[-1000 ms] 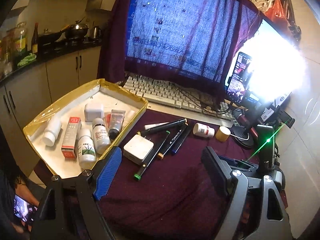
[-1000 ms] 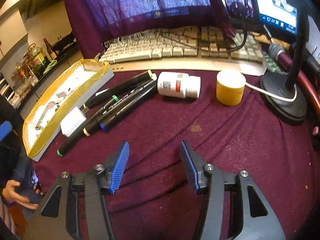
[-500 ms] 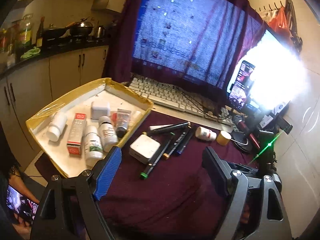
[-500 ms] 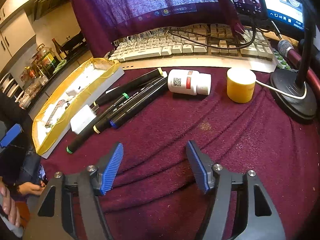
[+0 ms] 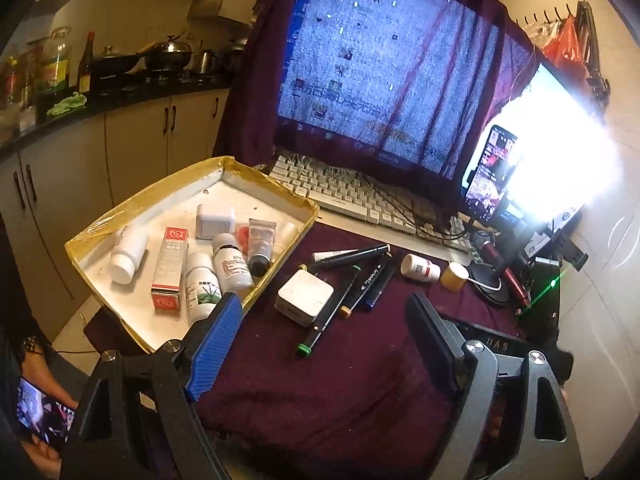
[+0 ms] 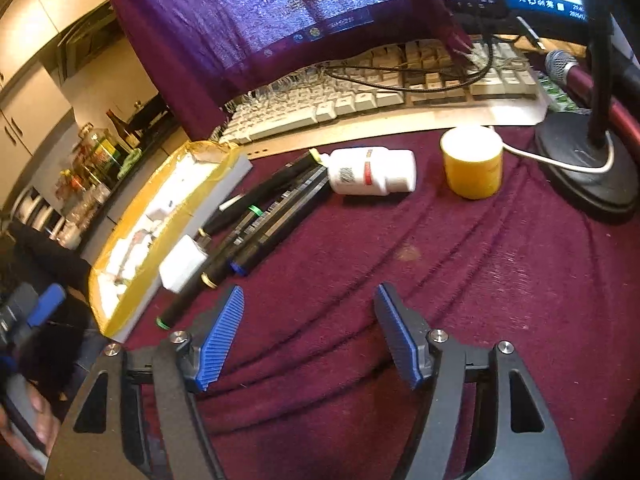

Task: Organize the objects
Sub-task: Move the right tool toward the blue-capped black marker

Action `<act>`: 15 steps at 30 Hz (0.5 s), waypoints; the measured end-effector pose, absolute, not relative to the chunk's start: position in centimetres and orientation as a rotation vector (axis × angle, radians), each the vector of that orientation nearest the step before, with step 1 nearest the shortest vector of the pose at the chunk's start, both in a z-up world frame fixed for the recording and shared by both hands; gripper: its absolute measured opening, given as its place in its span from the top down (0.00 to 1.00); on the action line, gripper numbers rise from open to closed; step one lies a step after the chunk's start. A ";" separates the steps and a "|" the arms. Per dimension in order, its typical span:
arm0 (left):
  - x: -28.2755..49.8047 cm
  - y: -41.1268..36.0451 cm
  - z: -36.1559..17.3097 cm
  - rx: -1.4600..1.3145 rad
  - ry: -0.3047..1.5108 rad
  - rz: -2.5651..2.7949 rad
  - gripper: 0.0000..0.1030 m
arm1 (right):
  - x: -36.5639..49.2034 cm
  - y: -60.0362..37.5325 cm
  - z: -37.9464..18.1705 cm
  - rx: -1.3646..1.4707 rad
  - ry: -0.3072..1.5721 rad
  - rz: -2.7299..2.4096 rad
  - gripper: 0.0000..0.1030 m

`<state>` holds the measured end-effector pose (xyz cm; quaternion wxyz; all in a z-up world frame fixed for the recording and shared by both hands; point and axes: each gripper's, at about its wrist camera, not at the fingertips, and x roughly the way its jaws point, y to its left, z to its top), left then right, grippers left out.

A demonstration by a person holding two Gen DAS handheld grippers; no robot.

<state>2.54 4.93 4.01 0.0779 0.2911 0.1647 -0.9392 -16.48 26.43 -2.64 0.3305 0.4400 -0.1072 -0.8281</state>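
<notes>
Both grippers hover over the maroon cloth (image 6: pixel 460 280) with fingers released and empty: left gripper (image 5: pixel 324 336), right gripper (image 6: pixel 308 332). The risk ahead, I judge, is rolling. The white bottle (image 6: pixel 372 172) lies on its side, touching the far ends of the pens (image 6: pixel 276 212), so a pinch off centre could send it into the yellow cup (image 6: pixel 472 162) just to its right, or scatter the pens. The cloth's folds could also snag a fingertip. The white charger (image 5: pixel 305 297) lies near, left of the pens, beside the tray (image 5: pixel 192 172), which already holds bottles and boxes.
</notes>
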 end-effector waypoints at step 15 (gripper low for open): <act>1.5 7.1 2.9 0.972 0.407 -2.839 0.23 | -21.7 19.5 -3.0 1.289 -0.126 -2.183 0.54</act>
